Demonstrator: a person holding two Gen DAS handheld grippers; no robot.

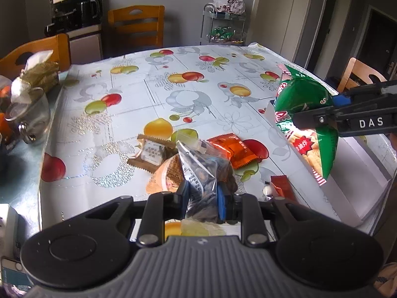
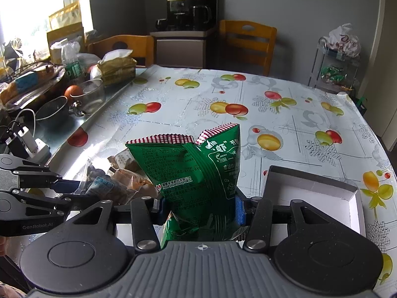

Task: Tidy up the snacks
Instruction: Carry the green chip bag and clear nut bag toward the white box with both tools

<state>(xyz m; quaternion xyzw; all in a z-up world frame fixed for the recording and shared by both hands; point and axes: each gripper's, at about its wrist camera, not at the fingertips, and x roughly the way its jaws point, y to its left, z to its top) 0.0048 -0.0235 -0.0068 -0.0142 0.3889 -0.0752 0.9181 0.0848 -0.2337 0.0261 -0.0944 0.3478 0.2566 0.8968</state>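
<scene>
the right gripper [image 2: 202,204] pinches the green snack bag [image 2: 198,173], its long axis upright. the open white box [image 2: 354,203], lower right of the frame, lies just beside it, nearer this hand. the left gripper [image 1: 202,196] clamps narrowly on a clear packet of dark snacks [image 1: 203,173] over the pile.

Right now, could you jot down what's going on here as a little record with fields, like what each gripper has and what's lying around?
left gripper: shut on a clear packet of dark snacks
right gripper: shut on a green snack bag
box: white shallow box, open, nothing visible inside
loose on table: orange packet, brown packet, small red packet
surface: fruit-print tablecloth
</scene>
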